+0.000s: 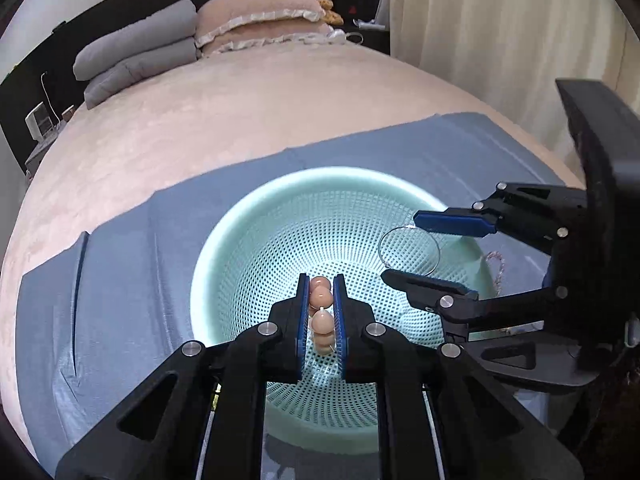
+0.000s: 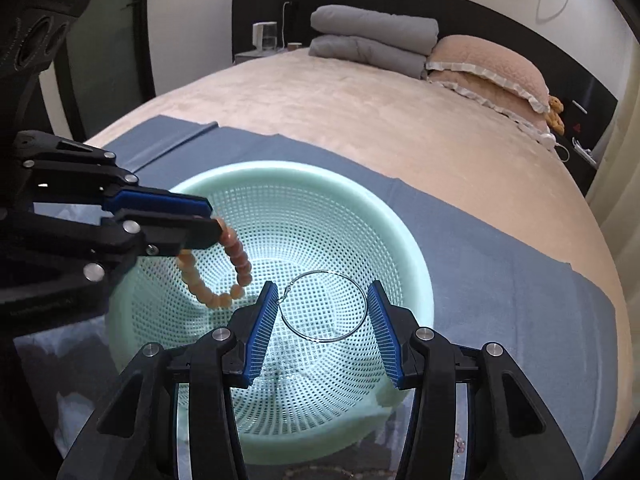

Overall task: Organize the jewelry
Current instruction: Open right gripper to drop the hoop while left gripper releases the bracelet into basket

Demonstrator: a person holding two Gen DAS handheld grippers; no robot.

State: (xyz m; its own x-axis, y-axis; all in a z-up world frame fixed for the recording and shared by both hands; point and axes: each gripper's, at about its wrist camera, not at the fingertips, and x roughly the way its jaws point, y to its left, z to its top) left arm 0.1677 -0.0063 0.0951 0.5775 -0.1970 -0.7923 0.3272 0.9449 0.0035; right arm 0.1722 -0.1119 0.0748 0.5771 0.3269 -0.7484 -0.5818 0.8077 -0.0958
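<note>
Peach bead bracelet (image 2: 218,276) pinched between the pads of the left hand-held gripper (image 1: 322,296), dangling over the mint-green perforated basket (image 2: 416,248). Thin silver hoop (image 2: 324,307) hanging between the spread fingers of the right hand-held gripper (image 2: 323,320), touching the left pad near its clasp, above the basket's bowl. Small pinkish chain (image 1: 497,266) lying just outside the basket rim. Basket resting on a blue cloth (image 2: 500,264) spread over a beige bed (image 2: 360,112); grey folded blankets (image 2: 376,38) and pink pillows (image 2: 492,64) at the headboard.
</note>
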